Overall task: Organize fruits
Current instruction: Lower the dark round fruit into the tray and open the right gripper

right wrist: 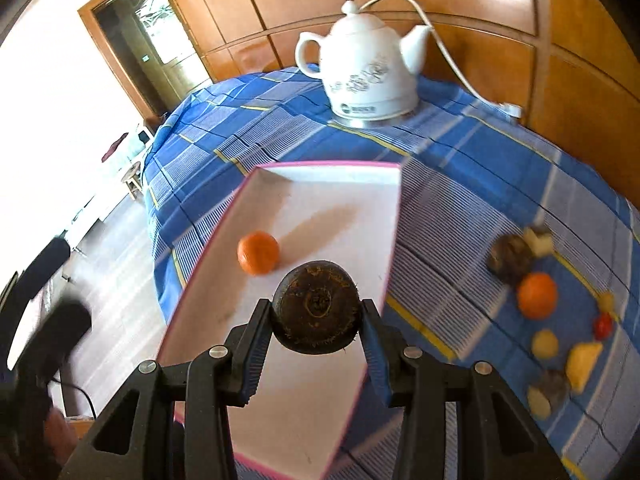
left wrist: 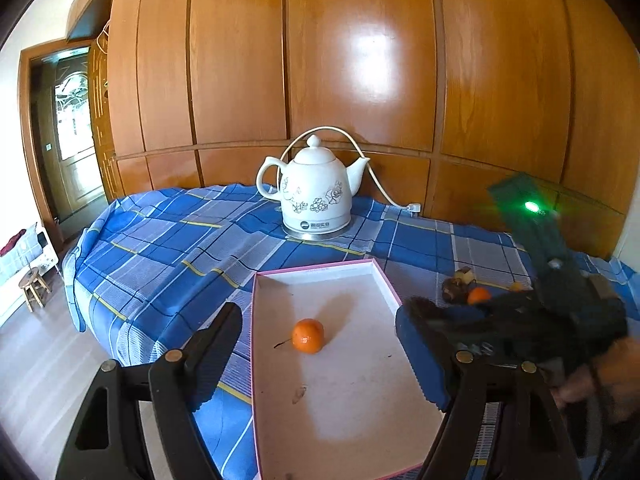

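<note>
Only in the right wrist view: right hand-held gripper (right wrist: pixel 318 316) clamped on dark round fruit (right wrist: pixel 318 310); left hand-held gripper (left wrist: pixel 320 354) apart.

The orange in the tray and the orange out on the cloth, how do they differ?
The orange in the tray lies alone inside the pink-rimmed tray, already sorted; the orange on the cloth sits on the blue plaid tablecloth among other fruit. The orange in the tray looks sharp, the orange on the cloth blurred. Both are round, orange and ungripped.

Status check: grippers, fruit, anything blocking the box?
Right gripper shut on brown fruit, over the box. Left gripper open, empty. One orange in the box, more fruit on the cloth. Nothing blocking.
</note>
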`<act>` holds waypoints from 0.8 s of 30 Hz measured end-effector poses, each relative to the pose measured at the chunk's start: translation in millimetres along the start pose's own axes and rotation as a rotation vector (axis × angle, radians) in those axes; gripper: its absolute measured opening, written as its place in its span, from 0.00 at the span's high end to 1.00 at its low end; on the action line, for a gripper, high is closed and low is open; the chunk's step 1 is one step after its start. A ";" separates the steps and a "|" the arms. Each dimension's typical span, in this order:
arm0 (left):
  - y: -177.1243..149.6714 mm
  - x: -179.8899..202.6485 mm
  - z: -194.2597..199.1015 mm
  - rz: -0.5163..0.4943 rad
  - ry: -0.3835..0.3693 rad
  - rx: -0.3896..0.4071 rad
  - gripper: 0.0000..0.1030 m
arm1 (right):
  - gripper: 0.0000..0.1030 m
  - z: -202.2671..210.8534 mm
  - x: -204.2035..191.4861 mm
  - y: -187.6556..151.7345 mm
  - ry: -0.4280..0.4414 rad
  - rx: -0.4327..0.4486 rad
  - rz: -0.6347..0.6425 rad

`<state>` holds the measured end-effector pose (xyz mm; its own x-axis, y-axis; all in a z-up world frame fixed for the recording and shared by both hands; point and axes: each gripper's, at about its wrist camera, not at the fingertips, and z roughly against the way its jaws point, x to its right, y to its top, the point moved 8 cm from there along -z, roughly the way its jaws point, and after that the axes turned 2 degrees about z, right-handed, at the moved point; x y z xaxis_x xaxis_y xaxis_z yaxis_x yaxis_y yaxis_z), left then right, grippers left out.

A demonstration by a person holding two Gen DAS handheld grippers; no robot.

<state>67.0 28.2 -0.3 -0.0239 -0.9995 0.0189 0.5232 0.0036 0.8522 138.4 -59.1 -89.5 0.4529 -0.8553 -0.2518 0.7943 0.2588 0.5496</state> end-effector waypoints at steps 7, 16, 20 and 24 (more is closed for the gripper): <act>-5.1 -4.7 -3.2 0.007 -0.001 -0.015 0.22 | 0.56 -25.2 -16.0 15.4 0.063 -0.044 -0.005; -9.4 -4.6 -5.7 0.009 -0.007 -0.028 0.22 | 0.45 -16.1 -15.2 15.8 0.036 -0.010 -0.002; -10.2 -1.3 -5.0 0.003 -0.012 -0.030 0.22 | 0.45 -4.6 -6.6 12.9 -0.015 0.014 0.009; -12.1 3.5 -5.4 -0.006 -0.019 -0.036 0.21 | 0.45 7.1 3.7 7.4 -0.062 0.035 0.013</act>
<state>65.2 24.5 -13.4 -0.0435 -0.9988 0.0242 0.5535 -0.0039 0.8328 143.0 -63.6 -80.8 0.4361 -0.8785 -0.1951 0.7736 0.2552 0.5801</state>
